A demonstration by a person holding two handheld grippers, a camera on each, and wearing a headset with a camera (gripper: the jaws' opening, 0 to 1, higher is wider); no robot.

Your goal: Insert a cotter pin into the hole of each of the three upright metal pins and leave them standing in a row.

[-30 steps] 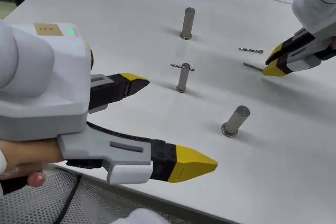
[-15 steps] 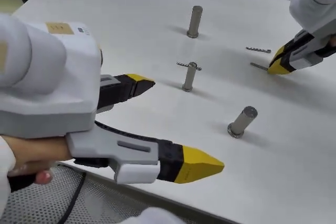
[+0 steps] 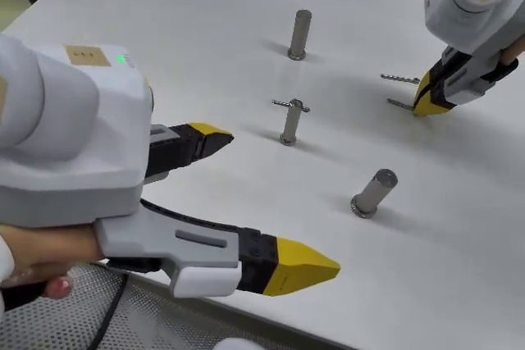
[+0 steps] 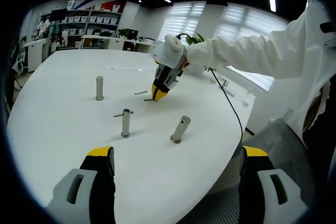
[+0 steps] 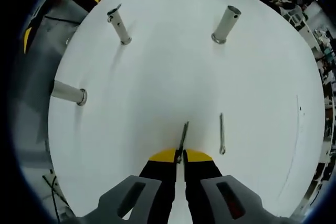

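White counter carries everything. L gripper, jaws wide apart w/ nothing between, hovers at the counter's edge, all three pins ahead of it. R gripper, jaws pinched tight on the held cotter, tips down at the counter: judged step = pickup of cotter no. 2 of 3. Mid pin has a fitted cotter through its top; far pin and near pin are bare. Next prob: lift, level cotter at hole height, line up w/ a bare pin's cross-hole; L jaws could steady it. Held cotter's long axis runs straight out along R jaws, free end fwd toward the pins, low to the counter. Spare cotter lies just right of those jaws, approx parallel.
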